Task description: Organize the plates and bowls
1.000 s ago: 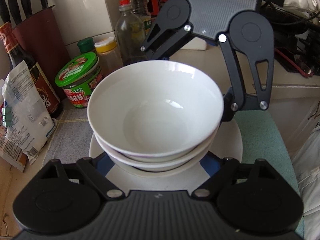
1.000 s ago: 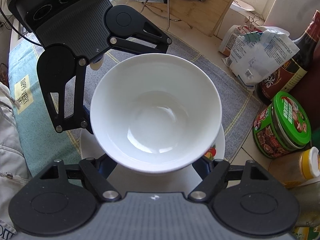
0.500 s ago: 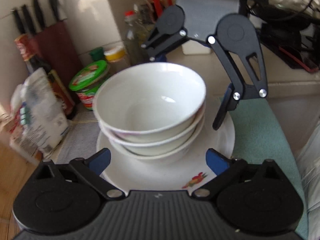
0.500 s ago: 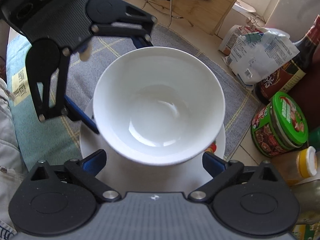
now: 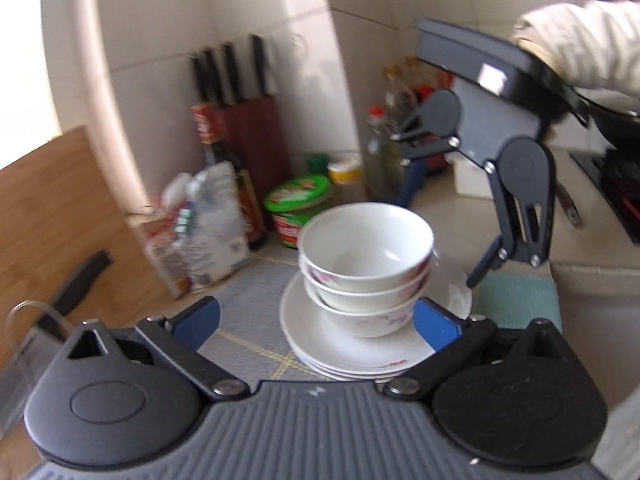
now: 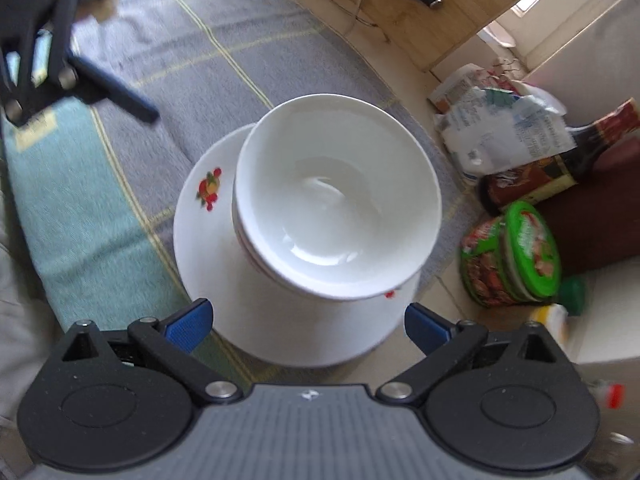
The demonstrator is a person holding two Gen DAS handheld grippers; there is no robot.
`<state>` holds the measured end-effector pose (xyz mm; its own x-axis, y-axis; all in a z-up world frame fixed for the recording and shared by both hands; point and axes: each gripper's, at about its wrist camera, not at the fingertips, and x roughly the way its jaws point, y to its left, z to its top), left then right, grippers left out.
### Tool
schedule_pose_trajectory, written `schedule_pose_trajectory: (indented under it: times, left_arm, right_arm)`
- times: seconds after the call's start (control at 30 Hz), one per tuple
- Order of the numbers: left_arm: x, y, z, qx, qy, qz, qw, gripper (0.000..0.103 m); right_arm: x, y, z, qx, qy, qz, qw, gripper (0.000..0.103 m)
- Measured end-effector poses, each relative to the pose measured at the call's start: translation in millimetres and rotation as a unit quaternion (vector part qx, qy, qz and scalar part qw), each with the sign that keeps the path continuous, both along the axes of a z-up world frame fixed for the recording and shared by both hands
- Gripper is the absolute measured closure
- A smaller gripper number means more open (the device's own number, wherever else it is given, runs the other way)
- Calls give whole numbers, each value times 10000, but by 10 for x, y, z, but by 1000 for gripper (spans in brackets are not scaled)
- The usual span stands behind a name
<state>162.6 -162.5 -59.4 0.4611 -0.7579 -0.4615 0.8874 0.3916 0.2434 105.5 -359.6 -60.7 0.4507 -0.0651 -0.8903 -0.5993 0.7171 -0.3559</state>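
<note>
L gripper [image 5: 316,320]: jaws opening, nearly full wide; nothing between, touches nothing, near side of stack.
R gripper [image 6: 307,322]: released, jaws wide, grips nothing; stack just beyond.
Bowls [image 5: 366,258]: 3 nested, on plates [image 5: 352,354], mid grey mat [image 6: 224,60] on bench.
Room: mat bare on near-left; green-lid jar [image 5: 301,208], bottles crowd far side.
Contents: top bowl empty.

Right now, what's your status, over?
Left claw opening, right claw open, both empty. Three bowls stacked on plates. Nothing in the way.
</note>
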Motion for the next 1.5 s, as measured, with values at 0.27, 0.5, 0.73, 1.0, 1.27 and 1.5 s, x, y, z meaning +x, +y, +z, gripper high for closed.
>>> schedule_pose_trajectory:
  times: [0.27,0.5,0.73,1.0,1.27,1.5]
  left_arm:
    - [-120,523,218,-635,191,1033,9924,1]
    - [-261,909,308,-728,561,1591,9830,1]
    - [-369,943,351,-12,1198,2211,9679,1]
    - [-608,846,460,225,1269,2468,9605,1]
    - [-729,785,579,216,1231,2682,9552,1]
    - [-774,748,632,169,1167,2683,9561,1]
  right_arm:
    - [-281,492,222,-318,-761,-1198,9894,0]
    - [-522,1011,317,664,-1447,-2948,9422,0]
    - [-930,1088,144,2046,-1541,-5108,8206,0]
    - [-1478,1170,372,2226,-2248,-5564,7683,0]
    - [-1696,1208,570,2196,-2494,-5404,7730,0]
    - [-1772,1264,674,2208,-2643,-5292,7755,0]
